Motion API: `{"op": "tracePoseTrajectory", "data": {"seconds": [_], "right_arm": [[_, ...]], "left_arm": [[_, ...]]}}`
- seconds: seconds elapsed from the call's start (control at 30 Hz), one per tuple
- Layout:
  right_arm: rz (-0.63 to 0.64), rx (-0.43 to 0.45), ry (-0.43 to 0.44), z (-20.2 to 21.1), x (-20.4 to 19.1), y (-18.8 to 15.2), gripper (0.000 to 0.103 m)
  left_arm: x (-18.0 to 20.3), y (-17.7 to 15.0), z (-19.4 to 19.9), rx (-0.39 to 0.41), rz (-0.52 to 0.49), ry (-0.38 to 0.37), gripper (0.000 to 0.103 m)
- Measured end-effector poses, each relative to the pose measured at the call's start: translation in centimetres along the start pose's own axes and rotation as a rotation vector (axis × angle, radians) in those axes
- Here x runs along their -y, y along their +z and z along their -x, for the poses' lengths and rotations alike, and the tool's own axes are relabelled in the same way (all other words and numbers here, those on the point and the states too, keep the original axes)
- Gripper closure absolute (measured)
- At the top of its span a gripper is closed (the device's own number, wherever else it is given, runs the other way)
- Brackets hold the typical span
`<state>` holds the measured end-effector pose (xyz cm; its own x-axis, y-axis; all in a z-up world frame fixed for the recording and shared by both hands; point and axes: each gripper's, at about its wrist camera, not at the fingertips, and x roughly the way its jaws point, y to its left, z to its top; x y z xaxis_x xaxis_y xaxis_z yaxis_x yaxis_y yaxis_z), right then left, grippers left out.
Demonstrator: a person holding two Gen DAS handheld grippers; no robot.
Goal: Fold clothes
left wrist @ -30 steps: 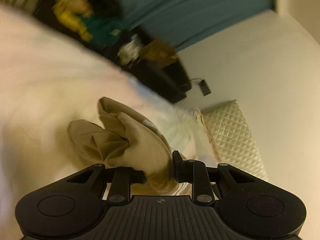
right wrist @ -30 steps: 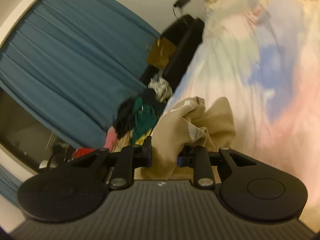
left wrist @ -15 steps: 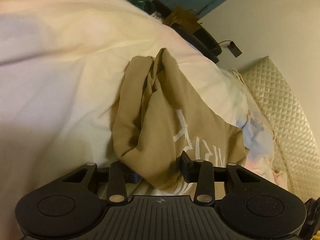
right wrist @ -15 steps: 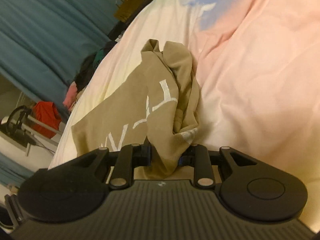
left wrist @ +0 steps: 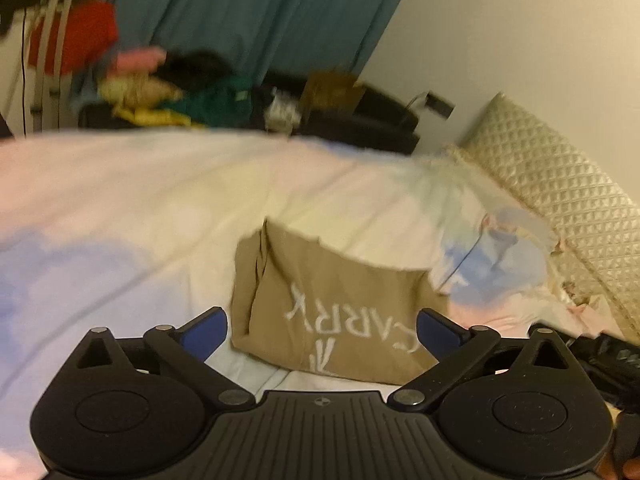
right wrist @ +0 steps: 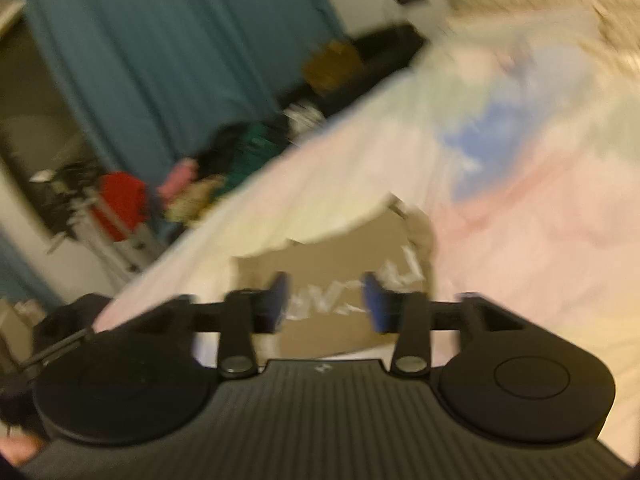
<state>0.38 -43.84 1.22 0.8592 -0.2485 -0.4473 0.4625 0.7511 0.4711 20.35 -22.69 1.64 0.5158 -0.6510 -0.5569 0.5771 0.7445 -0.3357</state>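
Observation:
A tan shirt with white lettering (left wrist: pixel 336 304) lies folded into a rough rectangle on the pastel bedspread (left wrist: pixel 160 208). My left gripper (left wrist: pixel 322 330) is open and empty, its blue-padded fingers spread wide just above the shirt's near edge. In the blurred right wrist view the same shirt (right wrist: pixel 344 276) lies ahead of my right gripper (right wrist: pixel 324 300), which is open and empty, with the lettering showing between its fingers. The right gripper's black body shows at the right edge of the left wrist view (left wrist: pixel 604 356).
A quilted cream headboard (left wrist: pixel 560 176) runs along the right. Beyond the bed's far edge is a pile of coloured clothes (left wrist: pixel 168 96), a black case (left wrist: pixel 360 120), a teal curtain (left wrist: pixel 248 16) and a rack with a red garment (left wrist: pixel 76 36).
Both grippers have opened and let go of the tan shirt, which now lies flat on the bed. Both have pulled back and tilted up toward the room.

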Motion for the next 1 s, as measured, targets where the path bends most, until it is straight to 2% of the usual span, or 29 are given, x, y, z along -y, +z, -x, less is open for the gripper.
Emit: {"op": "tracePoseTrajectory", "data": {"seconds": [0.03,0.07,0.23,0.33,0.47,0.6,0.8,1.0], "right_arm": [[0.021,0.027,0.023,1.4,-0.7,0.2,0.007],[0.04,0.051,0.039,2.6,-1.3,0.4,0.001],[0.129,0.114,0.072,7.6,-4.5,0.5,0.0],[0.175,0.148,0.072,9.8,-5.9,-0.1,0.0],[0.239,0.206,0.072,12.2,-6.9,-2.1,0.0],[0.274,0.226,0.073,13.2,-7.2,-4.2,0.0],[0.321,0.241,0.058,13.9,-7.5,-7.4,0.0],[0.355,0.24,0.029,13.2,-7.6,-9.9,0.0]], "left_arm": [[0.5,0.2,1.7,0.027,-0.015,0.003,0.001],[1.0,0.4,3.5,0.053,-0.03,0.005,0.001],[3.6,0.1,10.8,0.171,-0.127,0.053,0.0],[4.3,-0.7,14.5,0.219,-0.15,0.064,0.0],[4.8,-2.1,18.7,0.27,-0.179,0.076,0.0],[4.6,-3.8,22.1,0.311,-0.187,0.097,0.0],[4.9,-6.5,24.0,0.336,-0.224,0.118,0.0],[4.9,-9.0,23.6,0.343,-0.249,0.15,0.0]]}}
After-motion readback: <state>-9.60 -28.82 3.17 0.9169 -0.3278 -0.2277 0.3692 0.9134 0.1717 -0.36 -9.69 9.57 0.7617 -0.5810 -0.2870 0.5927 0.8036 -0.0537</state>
